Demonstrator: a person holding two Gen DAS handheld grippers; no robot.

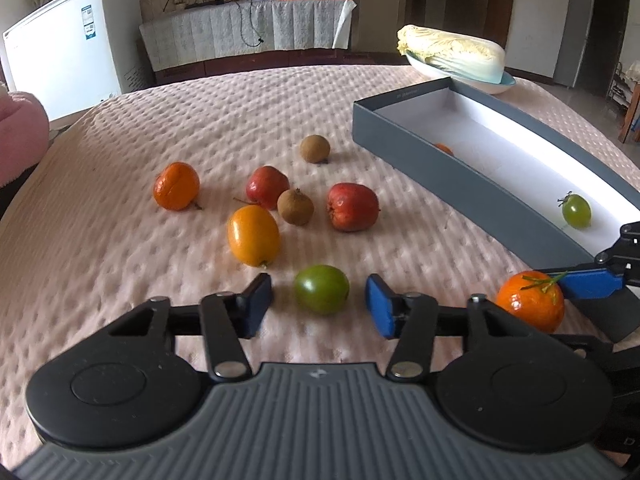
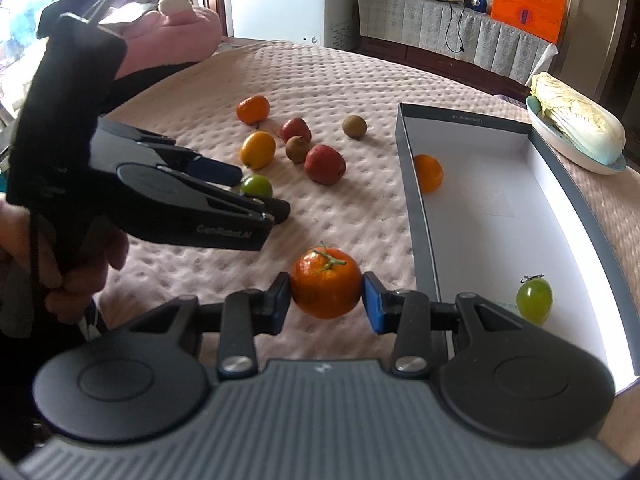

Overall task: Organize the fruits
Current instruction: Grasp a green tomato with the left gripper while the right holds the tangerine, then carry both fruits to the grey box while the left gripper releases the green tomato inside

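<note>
My left gripper point(image 1: 319, 305) is open, its jaws on either side of a green fruit point(image 1: 321, 289) on the pink bedspread, not touching it. My right gripper point(image 2: 326, 300) is shut on an orange tomato-like fruit with a green stem point(image 2: 326, 288), just left of the grey box point(image 2: 406, 168); the same fruit shows in the left wrist view point(image 1: 531, 301). Inside the box lie an orange fruit point(image 2: 429, 173) and a green fruit point(image 2: 534, 300). Loose on the spread are a yellow fruit point(image 1: 253, 235), an orange one point(image 1: 176, 186), two red ones point(image 1: 352, 207) point(image 1: 267, 186) and two brown ones point(image 1: 295, 206) point(image 1: 315, 149).
A napa cabbage point(image 1: 452, 54) lies on a dish behind the box. A pink cushion point(image 2: 176, 36) sits at the bed's far left. A white fridge point(image 1: 64, 60) and a cloth-covered shelf point(image 1: 248, 28) stand beyond the bed.
</note>
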